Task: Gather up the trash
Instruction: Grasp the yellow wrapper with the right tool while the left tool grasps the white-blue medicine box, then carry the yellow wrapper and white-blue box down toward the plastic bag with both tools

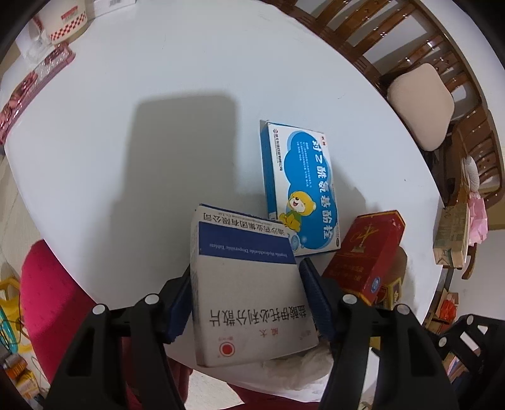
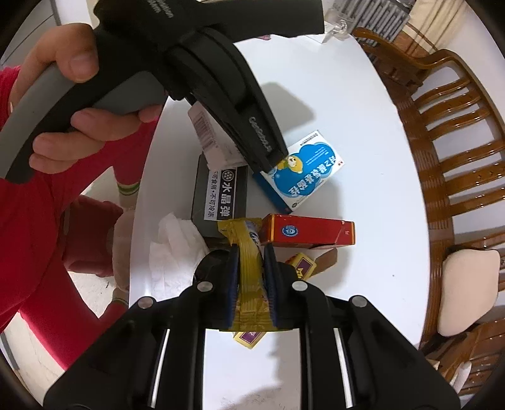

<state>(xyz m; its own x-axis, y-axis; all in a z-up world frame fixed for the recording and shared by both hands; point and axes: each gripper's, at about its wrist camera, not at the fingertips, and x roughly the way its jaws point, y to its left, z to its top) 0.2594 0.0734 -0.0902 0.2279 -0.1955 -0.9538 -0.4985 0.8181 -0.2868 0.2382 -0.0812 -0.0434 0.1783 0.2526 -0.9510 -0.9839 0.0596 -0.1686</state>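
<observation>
My left gripper (image 1: 244, 277) is shut on a white and blue medicine box (image 1: 246, 302), held above the white table (image 1: 126, 157). Past it lie a blue cartoon-bear box (image 1: 300, 186) and a red box (image 1: 363, 252). My right gripper (image 2: 251, 261) is shut on a yellow wrapper (image 2: 249, 268), low over the table (image 2: 363, 126). In the right wrist view the bear box (image 2: 306, 170), the red box (image 2: 309, 233), a black box (image 2: 217, 195), a crumpled white tissue (image 2: 176, 249) and a small yellow and purple box (image 2: 300, 266) lie in a cluster. The left gripper's handle (image 2: 221, 79) hangs over them.
Wooden chairs (image 2: 457, 157) with cream cushions (image 1: 419, 104) ring the table's far side. A cream container with red checks (image 1: 63, 19) and a pink tray (image 1: 34, 82) sit at the far left. The person in red (image 2: 31, 220) stands at the table's left edge.
</observation>
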